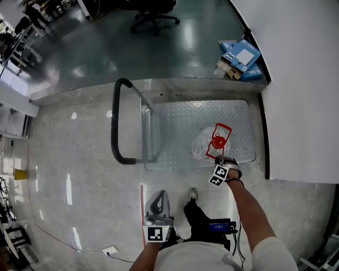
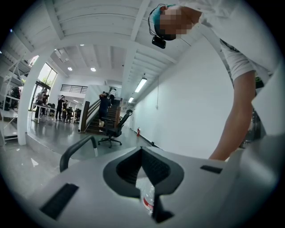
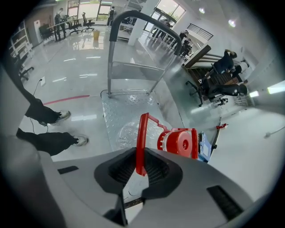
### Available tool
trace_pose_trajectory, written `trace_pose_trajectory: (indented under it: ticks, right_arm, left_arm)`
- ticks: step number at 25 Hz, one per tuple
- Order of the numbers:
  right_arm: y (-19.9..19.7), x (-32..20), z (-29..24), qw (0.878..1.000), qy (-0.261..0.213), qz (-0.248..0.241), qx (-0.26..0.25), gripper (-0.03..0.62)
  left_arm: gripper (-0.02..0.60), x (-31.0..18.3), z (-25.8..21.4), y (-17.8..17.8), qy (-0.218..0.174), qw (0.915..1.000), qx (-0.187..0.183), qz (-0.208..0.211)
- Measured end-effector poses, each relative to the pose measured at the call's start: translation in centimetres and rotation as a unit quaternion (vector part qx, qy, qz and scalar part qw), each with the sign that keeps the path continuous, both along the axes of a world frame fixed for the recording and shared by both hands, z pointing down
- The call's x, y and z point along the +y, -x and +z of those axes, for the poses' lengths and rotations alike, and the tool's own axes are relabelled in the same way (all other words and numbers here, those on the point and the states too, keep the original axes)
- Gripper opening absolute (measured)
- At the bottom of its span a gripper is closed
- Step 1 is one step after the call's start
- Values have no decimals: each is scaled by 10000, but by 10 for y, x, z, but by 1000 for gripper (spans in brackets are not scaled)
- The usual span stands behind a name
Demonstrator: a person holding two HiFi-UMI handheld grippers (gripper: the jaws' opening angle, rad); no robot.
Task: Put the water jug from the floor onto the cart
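Note:
The clear water jug (image 1: 203,143) with a red cap (image 1: 217,141) is at the right end of the cart's steel deck (image 1: 175,127); whether it rests on the deck or hangs just above I cannot tell. My right gripper (image 1: 217,156) points steeply down and is shut on the jug's red handle (image 3: 142,133), whose thin bar sits between the pads beside the cap (image 3: 182,142). My left gripper (image 1: 157,200) hangs near my body, short of the cart, jaws together with nothing in them (image 2: 141,156). Past them a sliver of the jug (image 2: 148,201) shows.
The cart's black push handle (image 1: 114,122) stands at the deck's left end. A white wall (image 1: 302,79) runs close along the right. Blue boxes (image 1: 241,55) lie beyond the cart, an office chair (image 1: 153,16) farther off. My shoe (image 1: 192,196) is just before the deck.

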State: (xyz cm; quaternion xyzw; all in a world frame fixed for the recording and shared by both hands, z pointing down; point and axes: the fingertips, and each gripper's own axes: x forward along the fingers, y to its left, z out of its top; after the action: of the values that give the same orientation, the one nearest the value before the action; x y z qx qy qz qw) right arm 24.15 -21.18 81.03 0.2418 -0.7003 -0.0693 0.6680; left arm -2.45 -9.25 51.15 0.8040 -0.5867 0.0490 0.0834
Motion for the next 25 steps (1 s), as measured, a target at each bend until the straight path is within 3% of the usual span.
trace_pose_trajectory:
  ticks: [19,22,25]
  right_arm:
    - [-4,10,-28,9989,-440,-112,79,66]
    - [-3,9,-41,9983,-571,-97,-6,63]
    - [1,5,-61,9969,-752,-18,-251,44]
  left_arm:
    - [3,27,-7,5,-78,10000,-11,47]
    - [3,24,-11,-2,-97,9998,114,117]
    - [3,19,-14,-8,-211,9996,5,204]
